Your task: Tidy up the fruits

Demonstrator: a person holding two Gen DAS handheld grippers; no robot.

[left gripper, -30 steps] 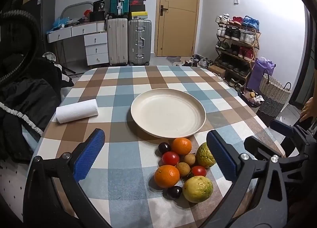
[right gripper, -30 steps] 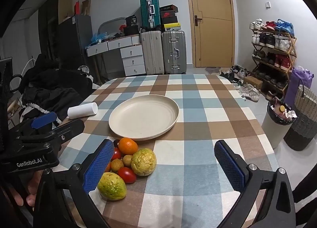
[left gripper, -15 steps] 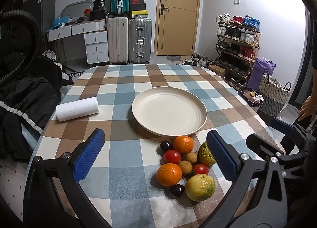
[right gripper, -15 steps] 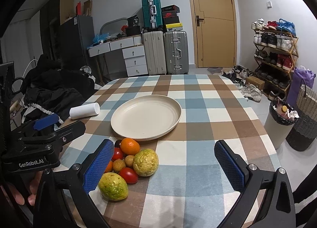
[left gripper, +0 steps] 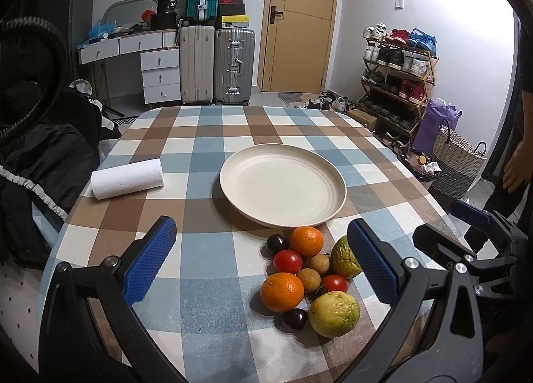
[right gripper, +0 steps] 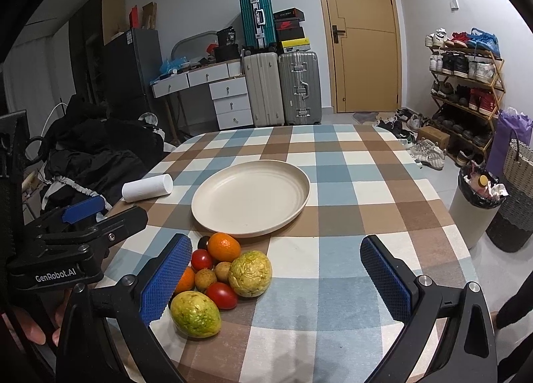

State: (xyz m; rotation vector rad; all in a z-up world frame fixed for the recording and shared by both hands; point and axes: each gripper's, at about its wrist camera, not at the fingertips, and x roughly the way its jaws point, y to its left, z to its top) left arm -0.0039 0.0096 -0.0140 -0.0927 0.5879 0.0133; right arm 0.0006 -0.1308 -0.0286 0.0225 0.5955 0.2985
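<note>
A cream plate [left gripper: 282,183] [right gripper: 250,196] lies empty in the middle of the checked table. Just in front of it sits a heap of fruit: two oranges [left gripper: 306,240] [left gripper: 281,291], two yellow-green guavas [left gripper: 334,313] [right gripper: 250,273], red tomatoes [left gripper: 287,261], small brown longans [left gripper: 309,279] and dark plums [left gripper: 294,319]. My left gripper [left gripper: 263,259] hangs open above the near table edge, the heap between its blue pads. My right gripper [right gripper: 279,278] is open too, the fruit by its left pad [right gripper: 165,279].
A paper towel roll [left gripper: 128,178] lies left of the plate. Dark clothes [left gripper: 40,156] are piled off the table's left side. A bin [right gripper: 477,203], a woven basket [left gripper: 459,163] and a shoe rack [right gripper: 466,90] stand to the right; suitcases [left gripper: 216,63] stand behind.
Both grippers have drifted slightly; the fruit heap sits a little higher in the left wrist view. Nothing was grasped or moved on the table.
</note>
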